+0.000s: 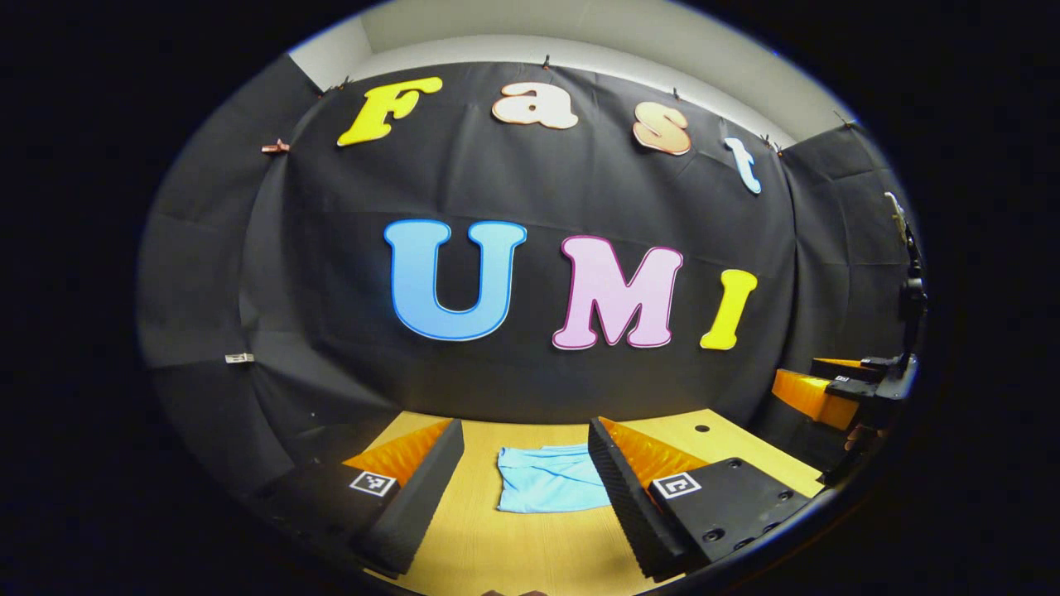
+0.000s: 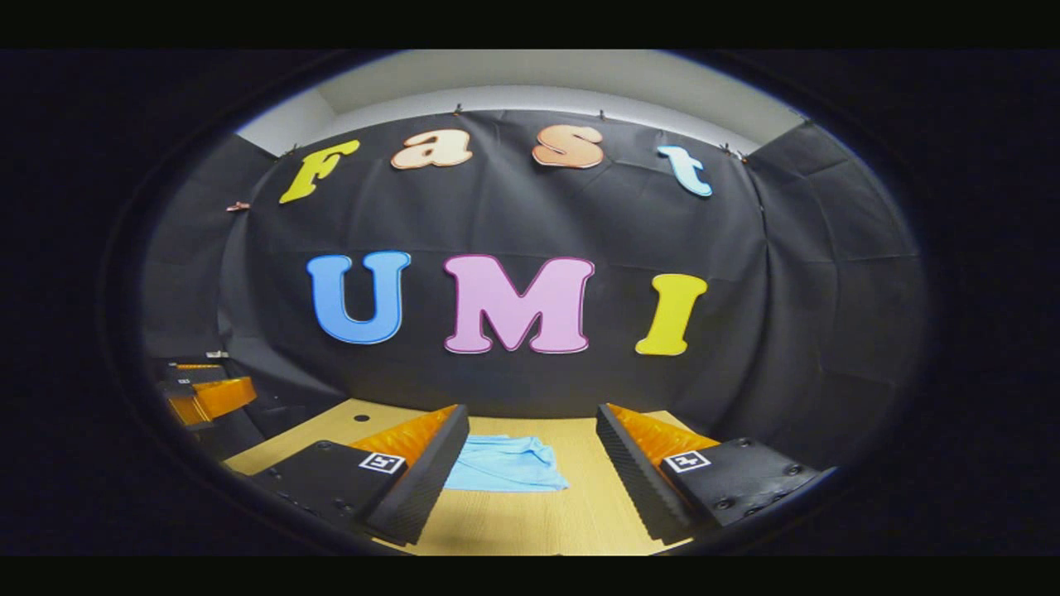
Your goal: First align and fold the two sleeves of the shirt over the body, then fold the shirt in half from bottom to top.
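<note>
Left gripper view: left gripper [image 1: 526, 476] spread wide, raised off the wooden table [image 1: 530, 555], light blue shirt [image 1: 548, 480] lying compact ahead, right gripper [image 2: 530, 468] likewise spread and clutching nothing, looks already folded or barely begun, next maybe dropping onto an edge

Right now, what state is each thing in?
Light blue fabric shirt: lying on the table in a compact rectangle, apparently folded, nothing touching it.
Left tongs: open, empty, off the shirt.
Right tongs: open, empty.
Light wooden table: bearing the shirt.
</note>
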A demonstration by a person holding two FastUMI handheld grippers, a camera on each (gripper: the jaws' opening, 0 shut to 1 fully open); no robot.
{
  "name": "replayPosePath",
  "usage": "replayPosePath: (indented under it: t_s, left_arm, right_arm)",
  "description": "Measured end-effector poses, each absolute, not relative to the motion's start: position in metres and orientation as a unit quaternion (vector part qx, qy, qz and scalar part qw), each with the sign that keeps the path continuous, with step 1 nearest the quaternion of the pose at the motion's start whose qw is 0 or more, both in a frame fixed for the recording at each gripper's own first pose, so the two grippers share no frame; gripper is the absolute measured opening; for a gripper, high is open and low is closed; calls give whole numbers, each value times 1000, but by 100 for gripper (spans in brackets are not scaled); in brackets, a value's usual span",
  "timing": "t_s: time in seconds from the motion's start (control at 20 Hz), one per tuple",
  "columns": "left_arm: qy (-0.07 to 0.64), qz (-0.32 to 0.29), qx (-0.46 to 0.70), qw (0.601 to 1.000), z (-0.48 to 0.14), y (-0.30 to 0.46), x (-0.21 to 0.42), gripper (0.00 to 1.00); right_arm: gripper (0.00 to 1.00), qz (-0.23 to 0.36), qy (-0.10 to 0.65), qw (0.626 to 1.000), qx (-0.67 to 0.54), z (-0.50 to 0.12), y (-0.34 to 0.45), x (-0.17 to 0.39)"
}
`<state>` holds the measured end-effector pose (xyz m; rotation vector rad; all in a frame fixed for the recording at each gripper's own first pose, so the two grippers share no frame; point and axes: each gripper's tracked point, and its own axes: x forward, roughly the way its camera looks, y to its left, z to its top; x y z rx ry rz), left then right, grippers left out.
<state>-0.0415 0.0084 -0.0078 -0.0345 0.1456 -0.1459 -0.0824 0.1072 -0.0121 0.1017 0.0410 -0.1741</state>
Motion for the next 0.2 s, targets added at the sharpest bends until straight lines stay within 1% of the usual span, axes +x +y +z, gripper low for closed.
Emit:
replayPosePath:
  t_s: [0.2]
  left_arm:
    - [54,-66,-18,996,16,11,-64,97]
  right_arm:
    - [97,-80,4,996,50,10,110,-100]
